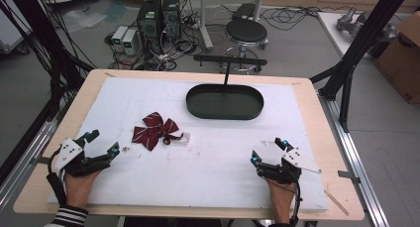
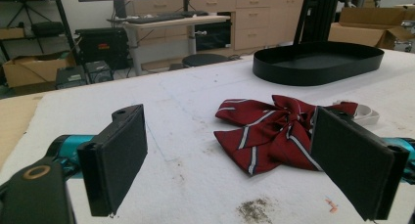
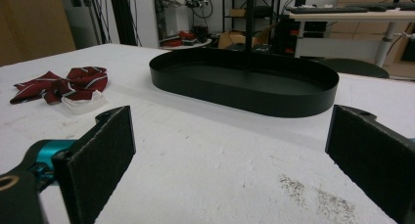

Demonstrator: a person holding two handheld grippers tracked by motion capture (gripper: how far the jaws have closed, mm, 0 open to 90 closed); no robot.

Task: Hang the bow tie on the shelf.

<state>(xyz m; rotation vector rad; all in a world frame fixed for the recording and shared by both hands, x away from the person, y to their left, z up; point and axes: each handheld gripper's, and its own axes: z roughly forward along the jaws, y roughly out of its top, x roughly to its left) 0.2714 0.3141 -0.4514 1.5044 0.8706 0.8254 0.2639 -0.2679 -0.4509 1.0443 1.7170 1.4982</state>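
Observation:
A dark red striped bow tie (image 1: 155, 130) (image 2: 266, 132) (image 3: 61, 84) with a white band (image 1: 184, 137) lies on the white mat left of centre. A black oval tray (image 1: 225, 102) (image 2: 318, 62) (image 3: 244, 82) stands empty at the back middle. My left gripper (image 1: 103, 141) (image 2: 235, 168) rests open at the front left, its jaws wide apart, the bow tie just ahead of it. My right gripper (image 1: 267, 150) (image 3: 230, 170) rests open at the front right, pointed toward the tray, with nothing between its jaws.
The white mat (image 1: 208, 162) covers a wooden table (image 1: 317, 118). A black T-shaped stand (image 1: 229, 62) rises behind the tray. Black frame posts (image 1: 364, 38) flank the table; a stool (image 1: 246, 32) and computers (image 1: 158, 16) sit on the floor beyond.

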